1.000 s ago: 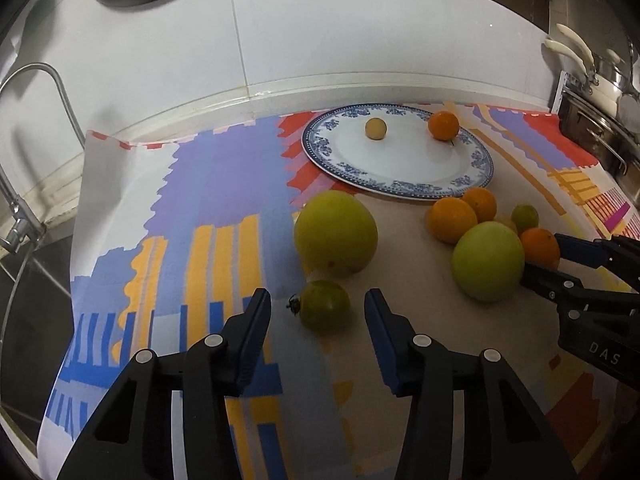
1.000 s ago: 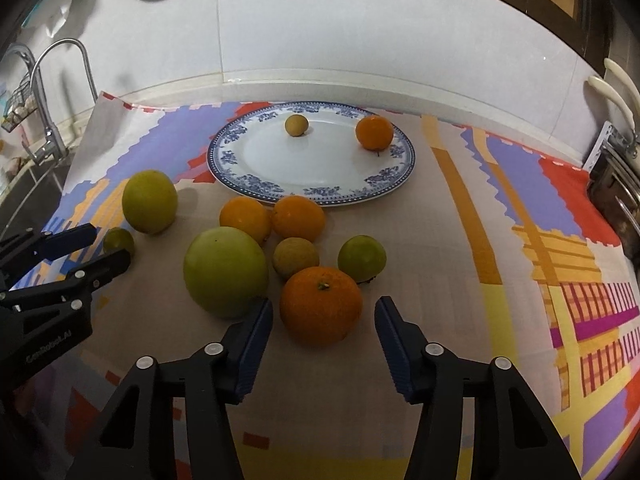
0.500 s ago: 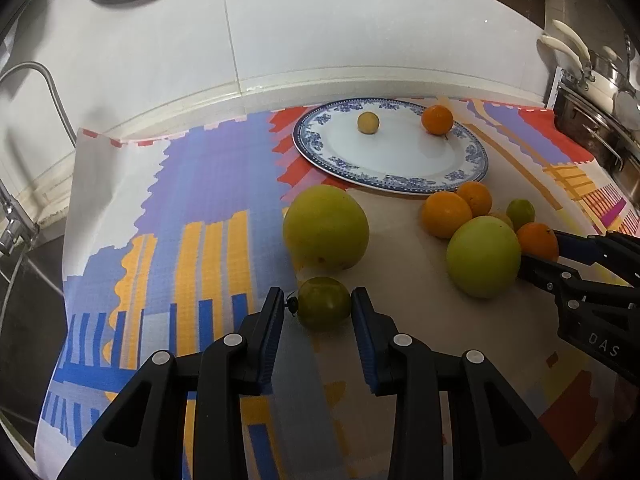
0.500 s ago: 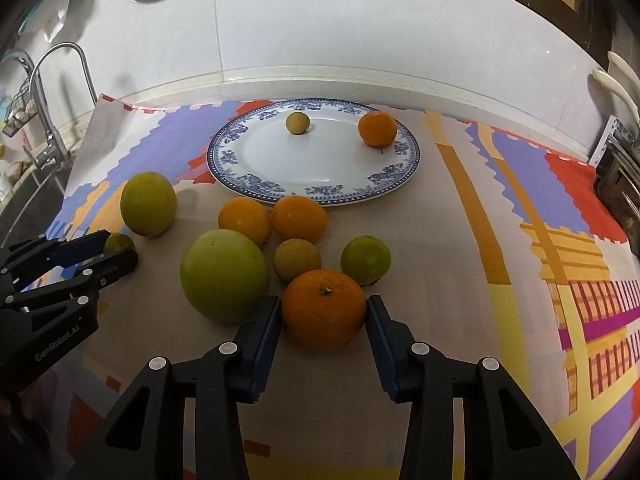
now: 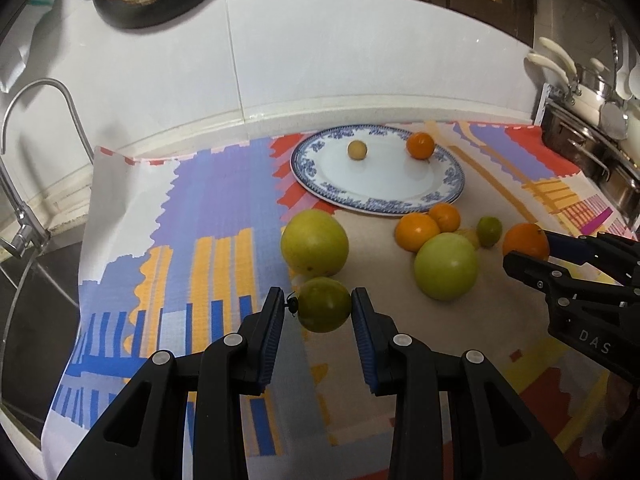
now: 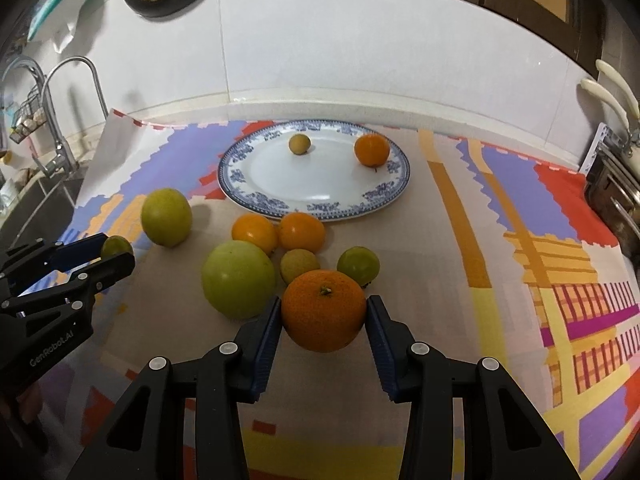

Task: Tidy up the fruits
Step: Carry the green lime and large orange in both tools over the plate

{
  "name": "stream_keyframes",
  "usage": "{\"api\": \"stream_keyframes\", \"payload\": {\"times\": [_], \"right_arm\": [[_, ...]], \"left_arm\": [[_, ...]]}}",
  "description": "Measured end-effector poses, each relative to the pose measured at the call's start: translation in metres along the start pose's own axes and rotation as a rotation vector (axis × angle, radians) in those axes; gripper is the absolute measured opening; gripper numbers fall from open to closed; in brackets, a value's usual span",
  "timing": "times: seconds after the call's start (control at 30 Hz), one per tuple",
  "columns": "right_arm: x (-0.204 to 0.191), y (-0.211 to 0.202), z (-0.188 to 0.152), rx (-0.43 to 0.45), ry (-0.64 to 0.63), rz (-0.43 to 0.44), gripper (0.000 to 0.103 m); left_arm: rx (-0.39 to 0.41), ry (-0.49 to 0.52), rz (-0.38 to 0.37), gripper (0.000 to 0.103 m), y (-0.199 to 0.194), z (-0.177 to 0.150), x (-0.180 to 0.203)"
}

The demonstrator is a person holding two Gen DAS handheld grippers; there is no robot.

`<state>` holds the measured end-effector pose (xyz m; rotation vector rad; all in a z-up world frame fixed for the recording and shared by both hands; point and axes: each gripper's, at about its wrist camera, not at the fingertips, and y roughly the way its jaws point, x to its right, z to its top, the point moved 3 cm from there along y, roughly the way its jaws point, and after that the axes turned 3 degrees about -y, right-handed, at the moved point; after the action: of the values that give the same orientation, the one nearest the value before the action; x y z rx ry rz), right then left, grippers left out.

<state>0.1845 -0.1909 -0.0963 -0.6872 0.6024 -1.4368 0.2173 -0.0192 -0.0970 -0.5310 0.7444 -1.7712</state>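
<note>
The small green fruit [image 5: 323, 309] sits in the left tool [image 5: 318, 312], squeezed tight, in front of the plate [image 5: 452, 196]. Its stem points left, so it lies sideways. The right tool [image 6: 324, 312] grips the big orange [image 6: 323, 310], stem up. Both tools have just closed. Lift slowly, then set each fruit down gently on the plate.
</note>
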Motion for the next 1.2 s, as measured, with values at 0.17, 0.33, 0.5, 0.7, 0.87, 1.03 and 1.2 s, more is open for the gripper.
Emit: {"api": "stream_keyframes", "payload": {"times": [0.17,0.33,0.5,0.7,0.87,1.03,1.2], "right_arm": [[0.000,-0.016,0.005,0.037,0.000,0.009,0.043],[0.002,-0.032,0.012,0.076,-0.001,0.024,0.043],[0.005,-0.043,0.025,0.124,-0.003,0.033,0.043],[0.014,-0.044,0.046,0.160,0.000,0.053,0.043],[0.018,-0.038,0.065,0.174,-0.022,0.059,0.043],[0.022,-0.027,0.085,0.174,-0.031,0.071,0.043],[0.025,-0.011,0.107,0.182,-0.042,0.081,0.043]], "left_arm": [[0.023,0.005,-0.021,0.034,-0.013,0.003,0.006],[0.073,0.017,-0.030,0.034,-0.026,0.014,0.012],[0.125,0.029,-0.032,0.034,-0.036,0.031,0.017],[0.141,0.042,-0.052,0.034,-0.034,0.052,0.022],[0.148,0.043,-0.071,0.034,-0.026,0.072,0.025],[0.151,0.056,-0.076,0.034,-0.012,0.096,0.026],[0.111,0.033,-0.121,0.034,0.007,0.118,0.024]]}}
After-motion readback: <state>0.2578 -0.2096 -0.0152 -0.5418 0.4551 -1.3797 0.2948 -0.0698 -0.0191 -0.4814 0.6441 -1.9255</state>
